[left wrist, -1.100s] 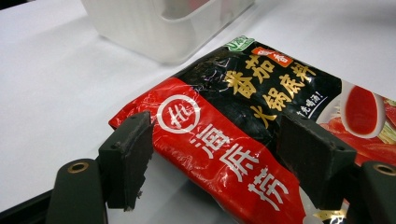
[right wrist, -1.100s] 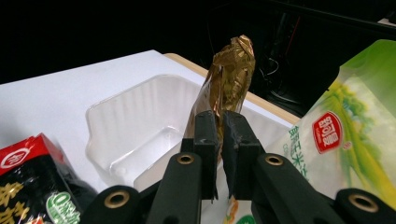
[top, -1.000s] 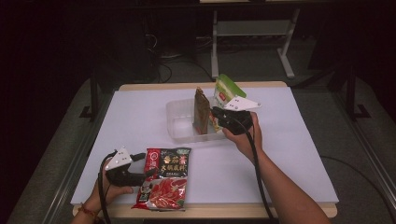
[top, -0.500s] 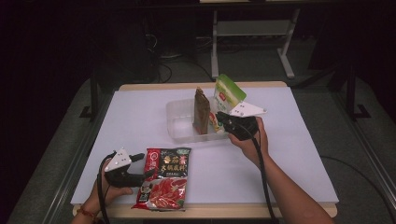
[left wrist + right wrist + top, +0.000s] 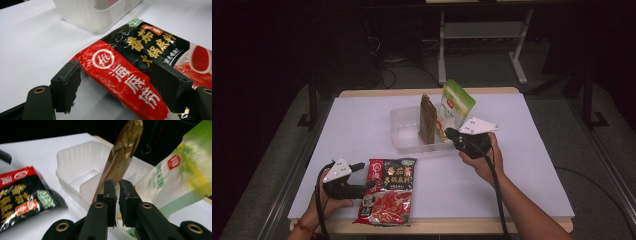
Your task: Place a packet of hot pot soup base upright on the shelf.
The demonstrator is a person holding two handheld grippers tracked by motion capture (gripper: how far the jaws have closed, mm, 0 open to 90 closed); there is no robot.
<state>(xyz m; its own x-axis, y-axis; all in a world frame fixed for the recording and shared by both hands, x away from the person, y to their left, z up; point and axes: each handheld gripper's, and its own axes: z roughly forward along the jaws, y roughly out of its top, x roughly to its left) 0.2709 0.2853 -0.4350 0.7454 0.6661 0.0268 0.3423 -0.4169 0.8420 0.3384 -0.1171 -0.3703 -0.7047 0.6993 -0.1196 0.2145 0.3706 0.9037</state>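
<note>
- Left gripper [image 5: 362, 176] sat at the near-left of the table [image 5: 532, 165], jaws spread wide and straddling the top-left corner of the red-and-black packet [image 5: 388, 190]. Pads were not pressing on it, and the jaws had just been opening a bit further.
- In the left gripper view, the packet [image 5: 140, 75] ran diagonally between the 2 pads [image 5: 68, 82]. Its long axis ran toward and away from the person, flat on the table just right of that gripper.
- The left hand was clearly the nearer one; the right was well apart, at the tray.
- Right gripper [image 5: 451, 135] had its jaws clenched with nothing between them, tips at the near-right edge of the clear tray [image 5: 404, 135].
- In the tray: a brown pouch [image 5: 123, 152] and a green pouch [image 5: 175, 172], both standing tilted.
- Packet: glossy crinkled film, soft and flat. Tray: translucent rigid plastic. Table cover: matte white.
</note>
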